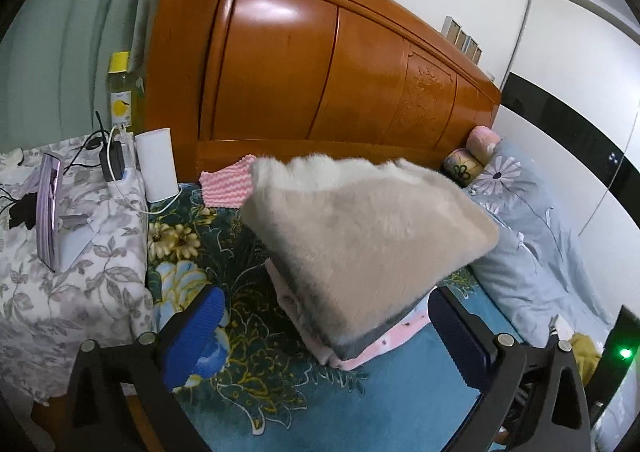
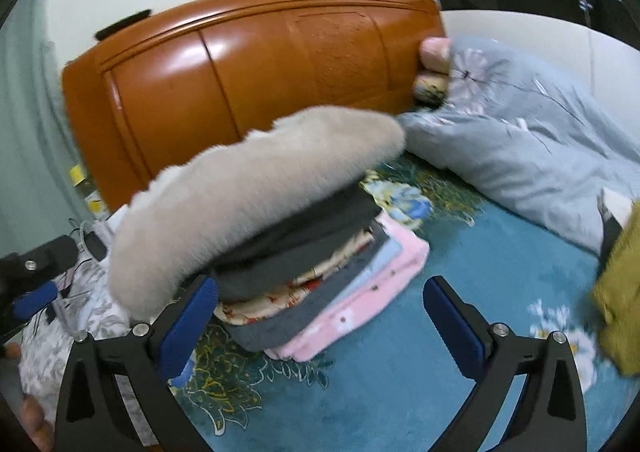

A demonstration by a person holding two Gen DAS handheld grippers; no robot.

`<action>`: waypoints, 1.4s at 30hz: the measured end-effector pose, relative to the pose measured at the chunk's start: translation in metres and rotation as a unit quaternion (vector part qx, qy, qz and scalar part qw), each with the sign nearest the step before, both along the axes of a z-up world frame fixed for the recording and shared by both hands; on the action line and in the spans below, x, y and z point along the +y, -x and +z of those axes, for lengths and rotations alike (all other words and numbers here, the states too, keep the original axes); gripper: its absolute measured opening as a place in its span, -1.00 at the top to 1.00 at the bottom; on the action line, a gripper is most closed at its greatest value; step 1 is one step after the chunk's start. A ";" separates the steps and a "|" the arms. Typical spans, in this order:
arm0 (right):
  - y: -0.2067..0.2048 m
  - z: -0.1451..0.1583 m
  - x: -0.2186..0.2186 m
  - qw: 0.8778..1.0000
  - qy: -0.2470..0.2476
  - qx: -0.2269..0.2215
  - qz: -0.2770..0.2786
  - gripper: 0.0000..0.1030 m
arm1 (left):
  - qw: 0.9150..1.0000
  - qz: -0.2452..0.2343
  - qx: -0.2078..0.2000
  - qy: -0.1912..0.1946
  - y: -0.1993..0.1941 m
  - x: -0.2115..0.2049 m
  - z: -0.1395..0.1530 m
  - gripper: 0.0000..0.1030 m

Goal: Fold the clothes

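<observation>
Your left gripper (image 1: 324,332) stands wide open with nothing between its pads, and your right gripper (image 2: 320,324) is just as wide and equally empty. The fluffy beige garment (image 1: 368,236) lies folded on top of the stack of folded clothes (image 2: 320,292), which sits on the teal floral bedspread (image 1: 400,392) in front of the wooden headboard (image 1: 320,72).

From your left wrist you see mostly the beige top, with only a pink edge of the stack peeking out below. Your right wrist shows the layers underneath: dark grey, a floral print, pale blue and pink.

Only the left view shows the pink knitted cloth (image 1: 224,184) by the headboard and the white cylinder (image 1: 158,164) at the bedside. Only the right view shows the mustard cloth (image 2: 618,292) at the right edge.
</observation>
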State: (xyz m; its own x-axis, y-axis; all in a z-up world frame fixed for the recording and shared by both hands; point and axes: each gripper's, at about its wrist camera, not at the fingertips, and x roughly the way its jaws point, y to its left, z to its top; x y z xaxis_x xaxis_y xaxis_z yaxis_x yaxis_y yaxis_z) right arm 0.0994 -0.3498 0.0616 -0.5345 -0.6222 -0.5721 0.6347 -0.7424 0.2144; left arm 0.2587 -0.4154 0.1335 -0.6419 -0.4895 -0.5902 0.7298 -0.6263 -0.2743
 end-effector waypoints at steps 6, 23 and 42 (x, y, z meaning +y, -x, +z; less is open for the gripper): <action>-0.025 -0.034 -0.007 0.998 -0.047 0.049 -0.017 -0.99 | 0.998 0.054 -0.040 -0.001 0.000 0.002 -0.025 -1.00; -0.039 -0.074 -0.012 0.995 -0.069 0.062 -0.045 -0.99 | 0.998 0.027 -0.053 0.008 0.011 0.015 -0.064 -1.00; -0.034 -0.086 -0.017 0.992 -0.099 0.051 -0.062 -0.99 | 0.999 0.004 -0.044 0.010 0.026 0.005 -0.070 -1.00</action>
